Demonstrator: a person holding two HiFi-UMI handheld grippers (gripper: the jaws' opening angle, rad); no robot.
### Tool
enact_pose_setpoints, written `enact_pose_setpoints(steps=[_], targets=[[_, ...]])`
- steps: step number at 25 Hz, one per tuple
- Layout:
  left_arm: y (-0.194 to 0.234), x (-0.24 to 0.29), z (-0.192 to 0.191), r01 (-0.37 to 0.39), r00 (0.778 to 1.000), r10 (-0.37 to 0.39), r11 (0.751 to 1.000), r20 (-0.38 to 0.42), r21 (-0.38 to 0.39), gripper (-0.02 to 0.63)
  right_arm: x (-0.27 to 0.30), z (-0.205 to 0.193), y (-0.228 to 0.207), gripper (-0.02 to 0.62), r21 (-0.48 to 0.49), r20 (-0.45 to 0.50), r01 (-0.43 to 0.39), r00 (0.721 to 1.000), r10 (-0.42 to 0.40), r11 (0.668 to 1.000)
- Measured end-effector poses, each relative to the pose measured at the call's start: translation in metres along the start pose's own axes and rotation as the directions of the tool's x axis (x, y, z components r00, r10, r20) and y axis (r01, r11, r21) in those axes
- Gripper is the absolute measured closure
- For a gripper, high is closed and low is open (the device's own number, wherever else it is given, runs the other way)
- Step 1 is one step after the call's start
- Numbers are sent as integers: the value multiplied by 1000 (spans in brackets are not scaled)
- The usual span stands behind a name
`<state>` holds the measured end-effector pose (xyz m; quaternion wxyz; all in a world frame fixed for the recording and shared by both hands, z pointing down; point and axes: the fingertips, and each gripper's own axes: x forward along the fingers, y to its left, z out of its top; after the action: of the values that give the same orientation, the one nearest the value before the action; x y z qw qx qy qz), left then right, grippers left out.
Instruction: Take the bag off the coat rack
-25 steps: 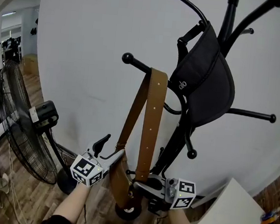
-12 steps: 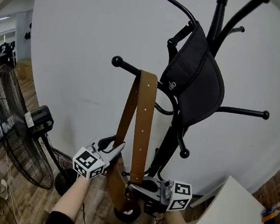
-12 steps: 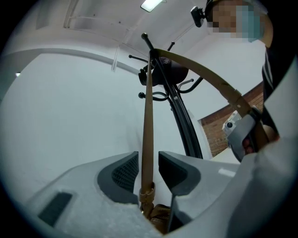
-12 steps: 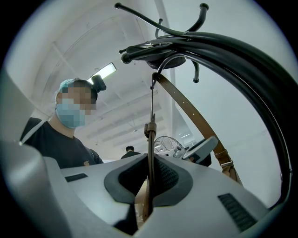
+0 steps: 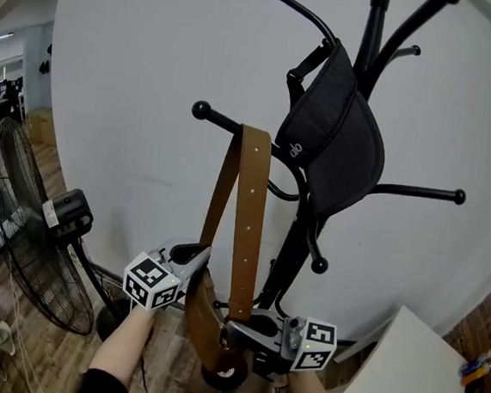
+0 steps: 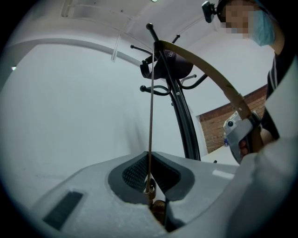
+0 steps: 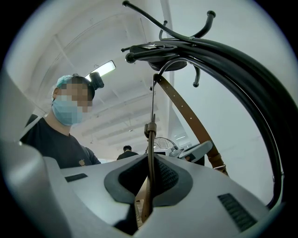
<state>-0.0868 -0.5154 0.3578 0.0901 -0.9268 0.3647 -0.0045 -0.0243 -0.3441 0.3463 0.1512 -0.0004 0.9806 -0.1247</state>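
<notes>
A brown bag (image 5: 209, 319) hangs by its long brown strap (image 5: 249, 200) from a ball-tipped peg (image 5: 203, 109) of the black coat rack (image 5: 296, 250). My left gripper (image 5: 198, 260) has just been closing and now pinches the left run of the strap (image 6: 150, 116), low down by its metal ring. Its jaws (image 6: 150, 186) meet on the thin strap edge. My right gripper (image 5: 235, 327) is shut on the strap's right run (image 7: 151, 153), just above the bag. In the right gripper view (image 7: 149, 186) the strap stands upright between the pads.
A black bag (image 5: 333, 139) hangs from a higher peg of the rack. More bare pegs (image 5: 419, 192) stick out to the right. A standing fan (image 5: 19, 213) is at the left, a white box (image 5: 410, 371) at the lower right, and a white wall behind.
The left gripper's jaws went from wide open to shut on the strap's left run, shifting slightly toward it. The right gripper kept its hold and stayed put.
</notes>
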Motion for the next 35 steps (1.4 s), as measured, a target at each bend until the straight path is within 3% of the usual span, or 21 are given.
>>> enact_pose_setpoints(steps=[10,21,35], targets=[[11,-9,2,-36,998,35,999,-44,-16,586,5,10,7,569,-31,21,14,1000,-13,999],[26,-22,30,-51,999,51,998,0,-22,586,24,34,19,569,-95,42,-18,999,22,995],[57,-60,53,-126,991,128,991,43,-44,586,75,52,35,569,-150,21,-112,993,117,982]])
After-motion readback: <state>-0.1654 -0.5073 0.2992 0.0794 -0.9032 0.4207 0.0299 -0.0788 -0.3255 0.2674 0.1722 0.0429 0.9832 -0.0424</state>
